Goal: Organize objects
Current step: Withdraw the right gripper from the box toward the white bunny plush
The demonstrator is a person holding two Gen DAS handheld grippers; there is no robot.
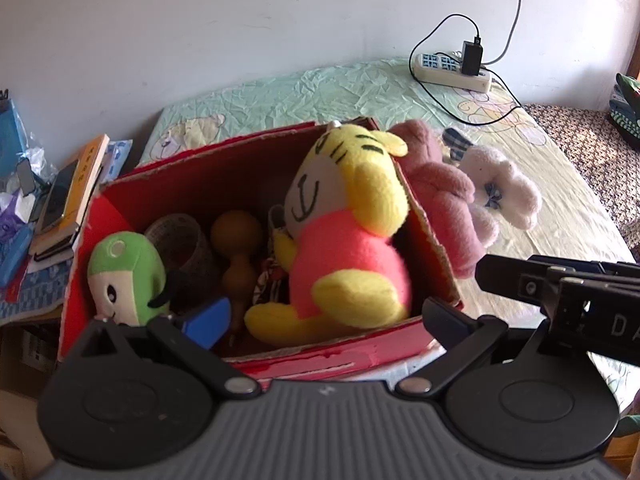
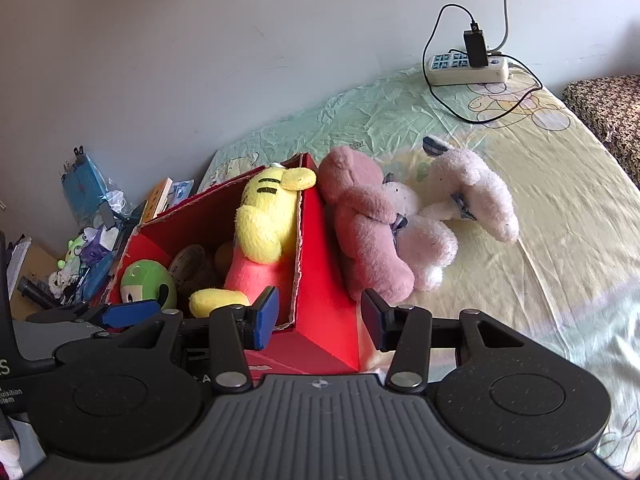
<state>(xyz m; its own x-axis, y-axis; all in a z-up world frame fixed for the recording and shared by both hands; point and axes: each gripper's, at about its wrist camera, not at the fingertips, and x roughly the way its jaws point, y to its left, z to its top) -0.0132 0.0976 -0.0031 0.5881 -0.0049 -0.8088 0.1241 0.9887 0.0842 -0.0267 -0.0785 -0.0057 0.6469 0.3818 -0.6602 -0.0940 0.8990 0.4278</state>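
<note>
Yellow tiger plush [image 1: 344, 216] propped upright in red cardboard box [image 1: 280, 356], likely just dropped. Right gripper [image 2: 320, 320] half-open, empty; left gripper [image 1: 320, 316] wide, empty. Pink bear [image 2: 368, 220] outside, probably next.

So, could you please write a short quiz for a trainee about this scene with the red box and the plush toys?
1. True or false: the yellow tiger plush sits inside the red box.
2. Which toy lies outside the box, against its wall? A) the green plush B) the pink bear C) the brown gourd
3. Fill in: the right gripper holds ____ between its fingers.

Key
1. True; it leans on the wall next to the bear.
2. B; the white plush lies on the bed beside it.
3. Nothing; its fingers stand apart above the box's corner.
</note>
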